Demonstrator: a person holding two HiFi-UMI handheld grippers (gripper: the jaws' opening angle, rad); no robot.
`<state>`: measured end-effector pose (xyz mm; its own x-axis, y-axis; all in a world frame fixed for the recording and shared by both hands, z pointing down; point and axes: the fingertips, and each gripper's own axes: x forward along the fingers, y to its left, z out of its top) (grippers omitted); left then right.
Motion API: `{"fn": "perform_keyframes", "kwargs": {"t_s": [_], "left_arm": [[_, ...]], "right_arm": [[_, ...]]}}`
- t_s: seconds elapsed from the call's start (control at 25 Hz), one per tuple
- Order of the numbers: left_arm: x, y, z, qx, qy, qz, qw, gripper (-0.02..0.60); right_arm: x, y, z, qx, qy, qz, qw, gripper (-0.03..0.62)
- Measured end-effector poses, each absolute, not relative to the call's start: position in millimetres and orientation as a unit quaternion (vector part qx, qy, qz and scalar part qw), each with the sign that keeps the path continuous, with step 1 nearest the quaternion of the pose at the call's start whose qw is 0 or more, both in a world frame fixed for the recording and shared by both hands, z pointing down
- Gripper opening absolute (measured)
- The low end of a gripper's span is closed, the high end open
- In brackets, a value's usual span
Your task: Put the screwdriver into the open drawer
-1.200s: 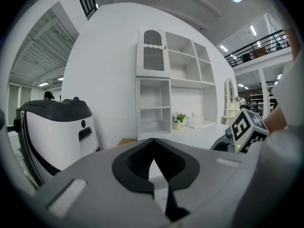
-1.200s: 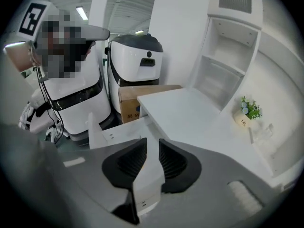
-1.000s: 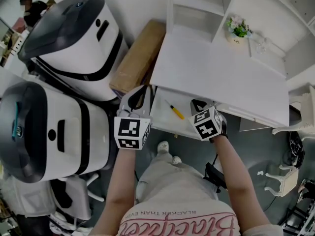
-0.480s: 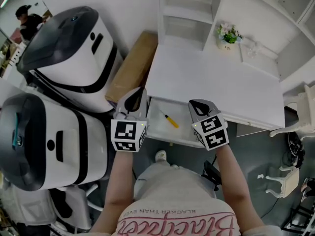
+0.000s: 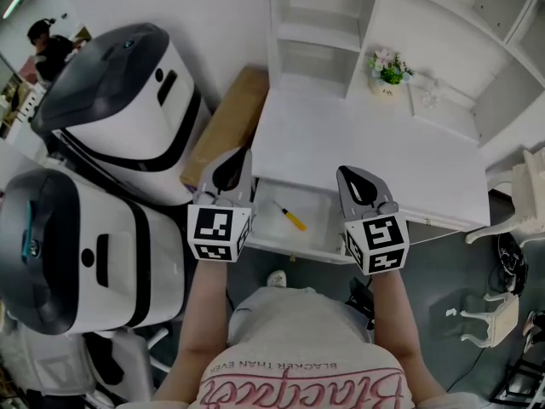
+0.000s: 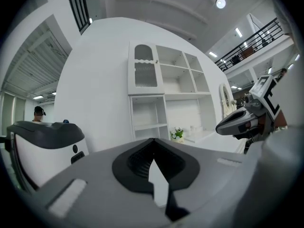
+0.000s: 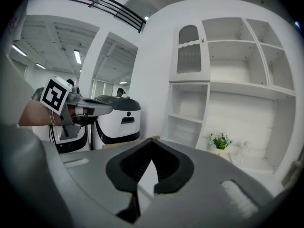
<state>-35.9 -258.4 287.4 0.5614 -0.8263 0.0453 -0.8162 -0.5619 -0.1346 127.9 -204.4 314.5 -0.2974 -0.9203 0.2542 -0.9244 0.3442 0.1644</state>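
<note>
Lying loose on the floor of the open drawer (image 5: 317, 213), the screwdriver (image 5: 290, 216) sat at a slant, its yellow handle toward the person and its thin shaft pointing up and to the left in the head view. Neither gripper touched it. The drawer stood pulled out from under the front edge of a white desk (image 5: 366, 147), and the person stood just before it.

The left gripper (image 5: 245, 153) hung over the drawer's left end, its marker cube nearest the person and its tips pointing toward the desk. In the left gripper view its jaws were closed tip to tip, with nothing between them. The right gripper (image 5: 346, 173) hung over the drawer's right end, pointing the same way, well apart from the left one, with the screwdriver between the two but lower. In the right gripper view its jaws also met at the tips and held nothing.

At the back of the desk rose a white shelf unit (image 5: 317, 32). A small pot of flowers (image 5: 387, 66) stood on the desk to the right of the open shelves. A brown box (image 5: 223, 130) leaned in the gap to the left of the desk. Farther left stood two large white-and-black machines (image 5: 119, 83), one behind the other. Another person (image 5: 49, 45) was at the far upper left corner.
</note>
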Motion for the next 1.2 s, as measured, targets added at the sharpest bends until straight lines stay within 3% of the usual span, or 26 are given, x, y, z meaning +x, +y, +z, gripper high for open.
{"fn": "perform_keyframes", "kwargs": {"t_s": [0.56, 1.2], "left_arm": [[-37.8, -252.1, 231.5, -0.884, 0.46, 0.002, 0.087, 0.011], [-38.1, -226.1, 222.5, -0.881, 0.465, -0.001, 0.092, 0.011]], "right_arm": [[169.0, -190.2, 247.9, 0.628, -0.772, -0.04, 0.093, 0.0], [167.7, -164.0, 238.9, 0.626, -0.771, -0.069, 0.097, 0.002]]}}
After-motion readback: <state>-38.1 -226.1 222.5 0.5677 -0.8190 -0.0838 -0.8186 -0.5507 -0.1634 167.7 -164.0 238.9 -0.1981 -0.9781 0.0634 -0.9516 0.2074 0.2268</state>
